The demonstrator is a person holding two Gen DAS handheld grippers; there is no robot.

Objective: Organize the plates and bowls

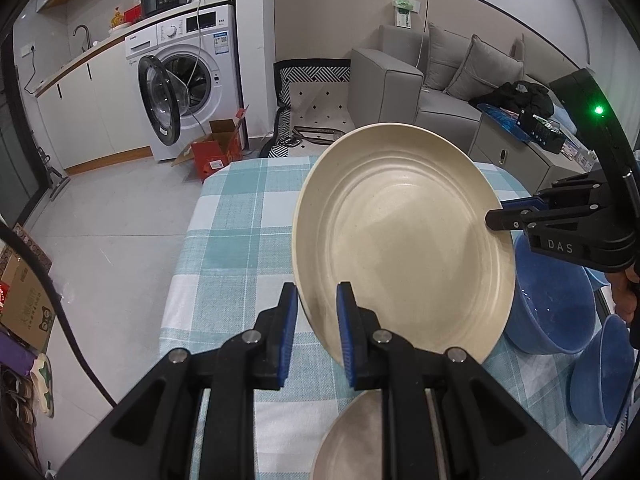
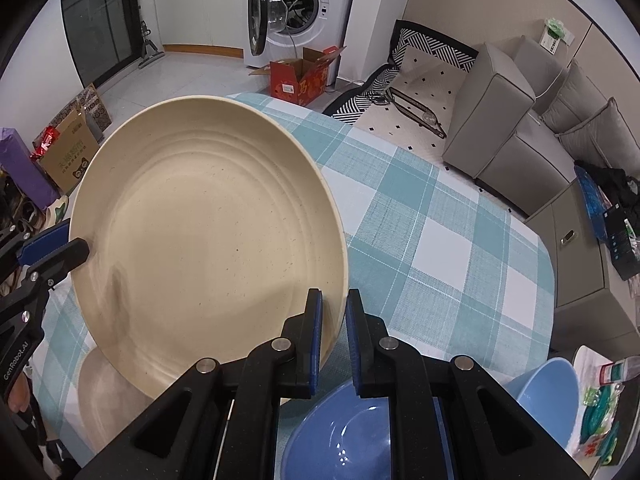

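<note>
Two grippers hold one cream plate above the checked table

Both grippers clamp opposite edges of a tilted cream plate [image 1: 400,240], lifted above the blue-checked tablecloth [image 1: 232,240]. The left gripper [image 1: 318,332] pinches its near rim; the right gripper [image 2: 334,340] pinches the far rim. A second cream plate [image 1: 352,440] lies on the cloth below the held plate, and blue bowls [image 1: 552,312] sit to its right. The step looks like stacking; next, the held plate needs levelling and lowering onto the one beneath.
</note>
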